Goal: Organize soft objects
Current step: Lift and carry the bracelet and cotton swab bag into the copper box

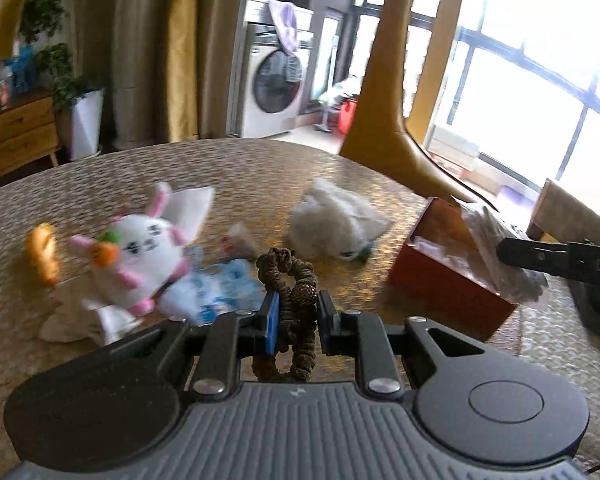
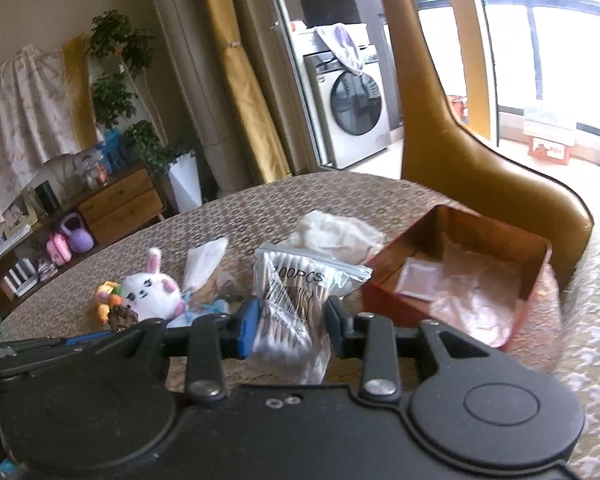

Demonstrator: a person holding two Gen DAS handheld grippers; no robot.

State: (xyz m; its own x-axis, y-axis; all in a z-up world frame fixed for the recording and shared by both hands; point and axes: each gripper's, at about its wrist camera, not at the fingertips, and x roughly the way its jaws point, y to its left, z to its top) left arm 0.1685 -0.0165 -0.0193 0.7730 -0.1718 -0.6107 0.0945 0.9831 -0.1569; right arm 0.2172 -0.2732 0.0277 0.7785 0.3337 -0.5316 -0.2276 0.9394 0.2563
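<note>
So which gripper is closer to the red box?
The right gripper. It holds a clear bag of cotton swabs right beside the open red box. The left gripper, gripping a brown scrunchie, sits farther off, toward the white bunny plush.

Each black gripper (image 1: 296, 316) (image 2: 290, 320) has blue-padded jaws, silver pivot screws and a ribbed grey body.

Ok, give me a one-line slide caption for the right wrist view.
Right hand-held gripper shut on a bag of cotton swabs, beside the open red box on the table.
</note>
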